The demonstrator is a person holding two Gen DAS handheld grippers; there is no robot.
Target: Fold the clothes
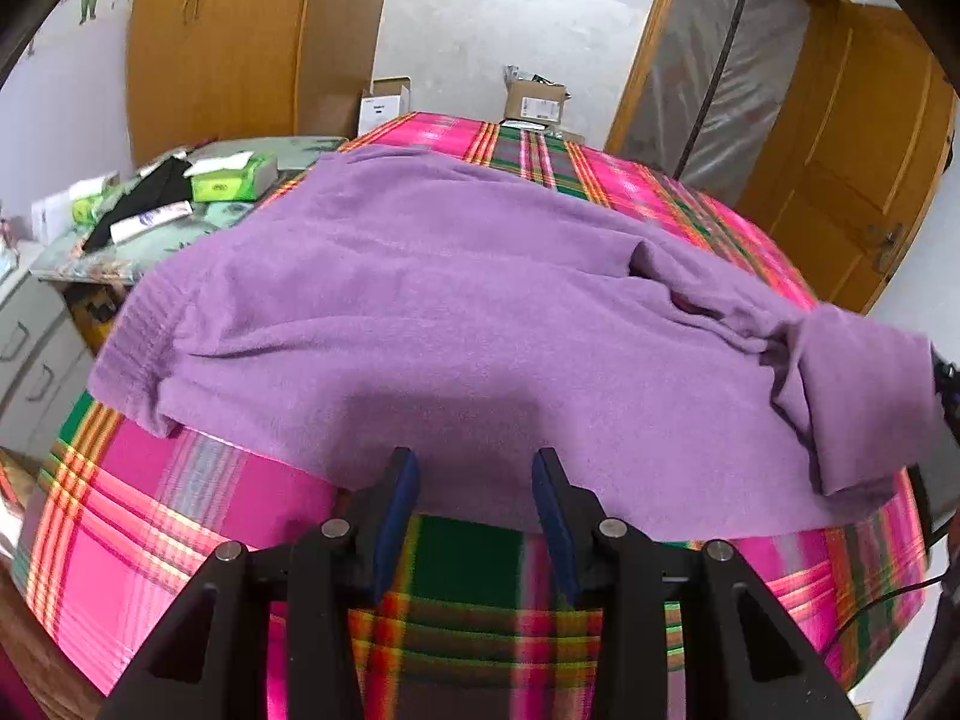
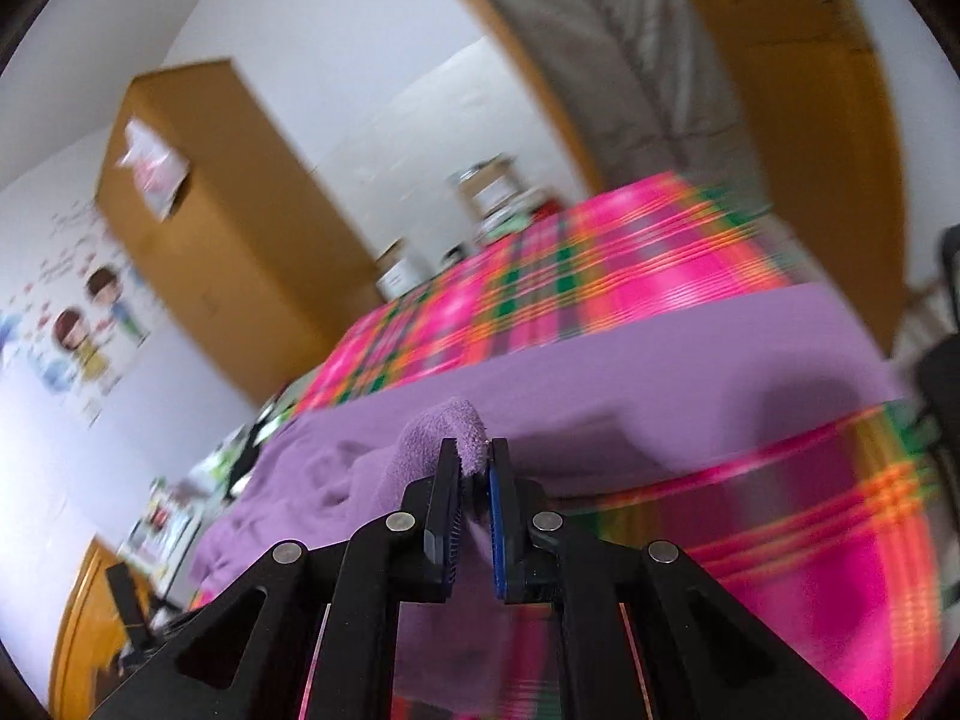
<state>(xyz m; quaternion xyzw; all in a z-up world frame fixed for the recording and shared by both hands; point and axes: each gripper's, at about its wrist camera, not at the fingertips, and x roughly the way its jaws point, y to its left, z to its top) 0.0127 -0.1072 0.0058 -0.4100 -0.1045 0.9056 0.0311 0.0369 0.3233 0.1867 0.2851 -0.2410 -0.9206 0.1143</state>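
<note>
Black two-finger left gripper hovers with jaws parted and empty over the near edge of a soft purple fleece garment, spread across a pink, green and orange plaid bed cover. The right gripper pinches a raised fold of the garment. Beyond stands a wooden wardrobe.

A bed covered in a pink, green and orange plaid sheet carries a purple garment, which lies spread across most of it, wrinkled and bunched toward the right side. At the far end of the bed sits a cardboard box.
</note>
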